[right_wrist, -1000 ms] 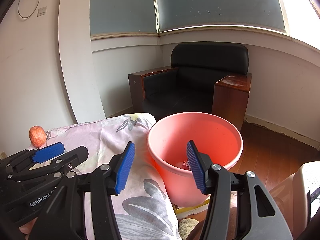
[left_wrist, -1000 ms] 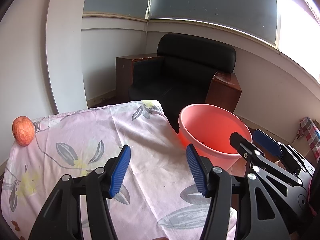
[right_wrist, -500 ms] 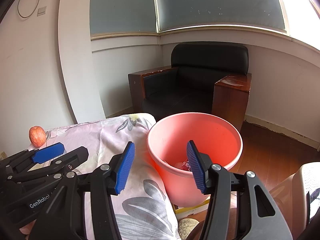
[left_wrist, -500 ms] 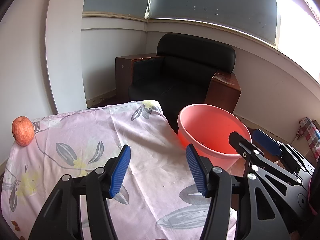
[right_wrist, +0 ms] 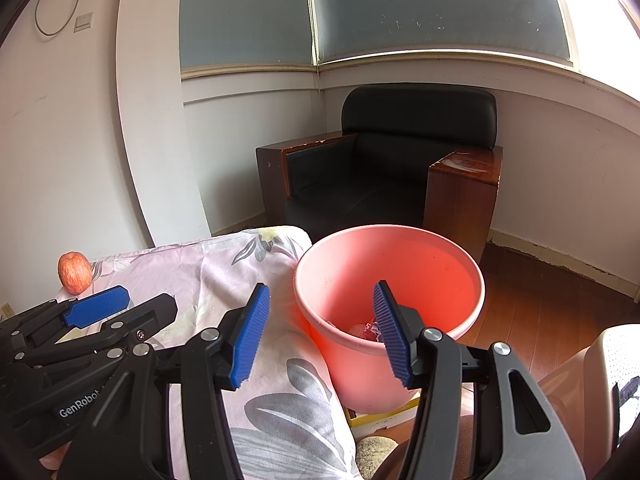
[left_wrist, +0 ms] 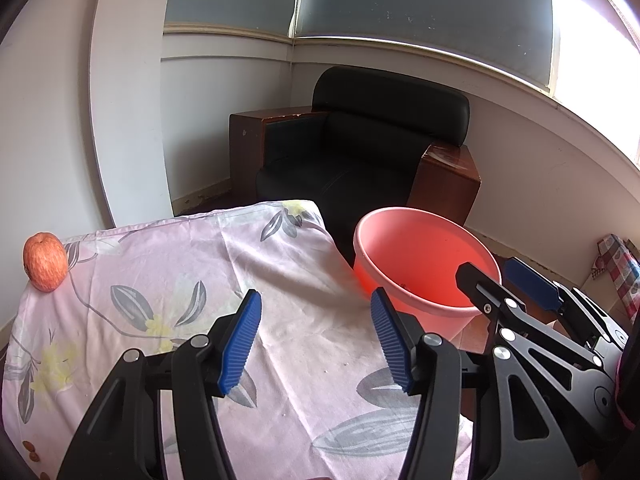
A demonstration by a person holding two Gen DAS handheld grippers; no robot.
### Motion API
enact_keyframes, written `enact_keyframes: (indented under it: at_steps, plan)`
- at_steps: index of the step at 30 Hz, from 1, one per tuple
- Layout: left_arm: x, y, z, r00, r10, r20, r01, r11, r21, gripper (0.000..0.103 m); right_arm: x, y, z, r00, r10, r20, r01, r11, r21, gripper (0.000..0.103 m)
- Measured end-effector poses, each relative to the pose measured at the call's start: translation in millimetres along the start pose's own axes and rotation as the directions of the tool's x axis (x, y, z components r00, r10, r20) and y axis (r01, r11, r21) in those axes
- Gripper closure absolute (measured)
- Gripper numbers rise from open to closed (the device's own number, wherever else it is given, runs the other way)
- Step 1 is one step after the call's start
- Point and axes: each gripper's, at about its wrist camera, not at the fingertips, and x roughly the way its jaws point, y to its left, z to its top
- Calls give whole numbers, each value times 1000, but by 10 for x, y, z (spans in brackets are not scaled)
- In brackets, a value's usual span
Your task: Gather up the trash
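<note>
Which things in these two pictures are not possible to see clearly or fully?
- Contents of the pink plastic bucket: in the right wrist view the right claw covers most of the crumpled trash; in the left wrist view the near wall hides it.
- Small brown bits on the floral tablecloth, left wrist view: too small to identify.
- Yellow object under the bucket, right wrist view: mostly hidden.
</note>
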Motion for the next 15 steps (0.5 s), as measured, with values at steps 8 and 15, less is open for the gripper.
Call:
enact_keyframes:
  at_steps: [8, 15]
  plan:
    - [-2, -7, 6, 1000, -1, -1, 1, 1000, 1, 47, -7, -16, -3, 1000, 0, -1, 0, 1000, 3, 48]
    - [-7, -15, 5, 1000, -2, -1, 2, 1000, 1, 47, -3, -21, 0, 1000, 2, -1, -2, 1000, 2, 48]
